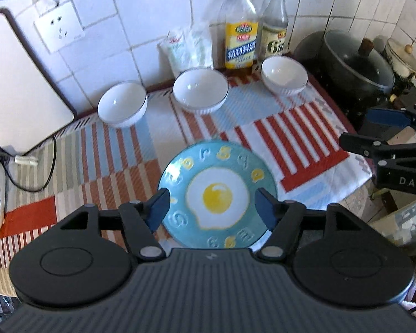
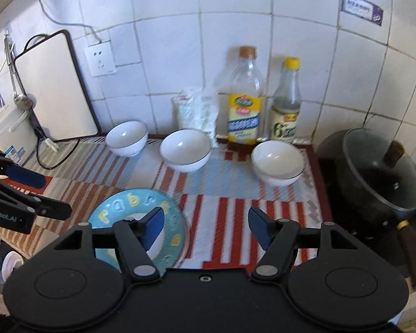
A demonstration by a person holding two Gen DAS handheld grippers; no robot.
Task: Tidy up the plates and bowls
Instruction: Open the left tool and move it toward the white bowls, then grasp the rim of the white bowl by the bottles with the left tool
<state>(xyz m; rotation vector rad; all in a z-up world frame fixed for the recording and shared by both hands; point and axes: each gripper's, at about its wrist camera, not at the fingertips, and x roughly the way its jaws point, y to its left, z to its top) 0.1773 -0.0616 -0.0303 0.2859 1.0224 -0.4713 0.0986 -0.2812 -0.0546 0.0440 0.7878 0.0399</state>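
Grippers come first in both views, each with its jaws standing wide and nothing between the blue pads. The left gripper [image 1: 210, 208] hangs over a blue plate [image 1: 217, 194] painted with a fried egg and ringed with raised letters; the plate lies flat on the striped cloth [image 1: 102, 161] near the front edge of the counter, apart from the pads. The right gripper [image 2: 206, 229] hangs to the right of the plate, over bare red and white stripes.

Farther back three white bowls stand in a loose row, all empty as far as can be seen: the left bowl [image 1: 122, 102], the middle bowl [image 1: 200, 90] and the right bowl [image 1: 284, 75]. Well apart from one another, none touches the plate.

Behind them, against the tiled wall [image 2: 180, 55], stand a white bag [image 1: 190, 48], a yellow-labelled bottle [image 1: 240, 27] and a yellow-capped bottle [image 1: 274, 25]. The contents of the bottles cannot be told.

The left view shows the whole egg picture; in the right view the gripper's own finger covers most of the plate. Only the right view shows the ladle [image 2: 16, 83] hanging at far left.

A white board [image 2: 55, 88] leans at the left under a wall socket [image 2: 99, 58], and a black lidded pot [image 2: 374, 174] sits at the right.
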